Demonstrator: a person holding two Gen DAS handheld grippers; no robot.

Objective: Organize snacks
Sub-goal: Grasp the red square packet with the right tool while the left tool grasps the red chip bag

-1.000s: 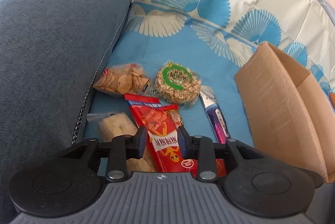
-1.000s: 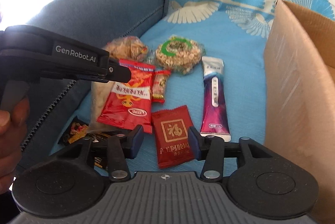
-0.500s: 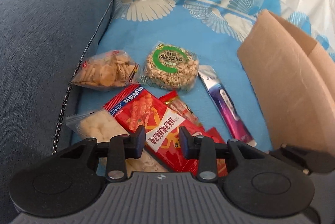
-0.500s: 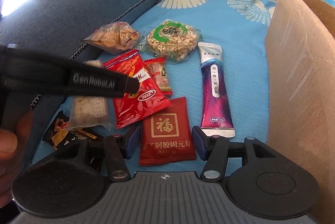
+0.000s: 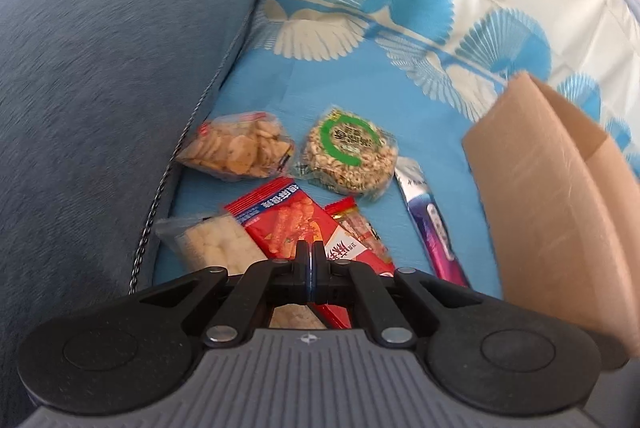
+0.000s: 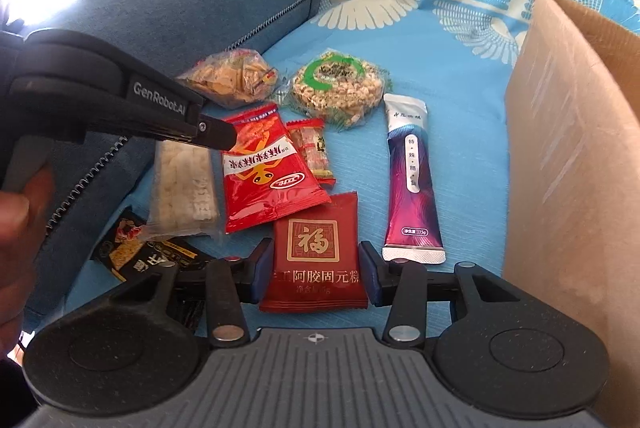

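On the blue patterned sofa cover (image 5: 352, 84), seen from the left wrist, the left claw (image 5: 308, 260) had just snapped fully shut, its two fingers pressed flat together above the big red packet (image 5: 288, 224). Whether any edge of that wrapper was pinched I could not tell; nothing showed between the pads. Beyond lay a bag of crackers (image 5: 238, 148), a round puffed cake (image 5: 348, 156), a purple sachet (image 5: 430, 228) and a clear biscuit pack (image 5: 216, 244), with the cardboard box (image 5: 548, 188) at the right.

From the right wrist, the right claw (image 6: 314, 268) stood partly open, having just narrowed, with a dark red pouch (image 6: 314, 252) between its fingers; the pads looked close to the pouch's sides but not clearly pressing. The left claw (image 6: 216, 134) hung low over the top of the big red packet (image 6: 264, 164). A black packet (image 6: 136, 252) lay at the lower left.

To do this step well, I judged the right claw should close squarely on the pouch's edges, lift it free of the neighbouring packet, then carry it over the wall of the box (image 6: 568, 156) before letting go.
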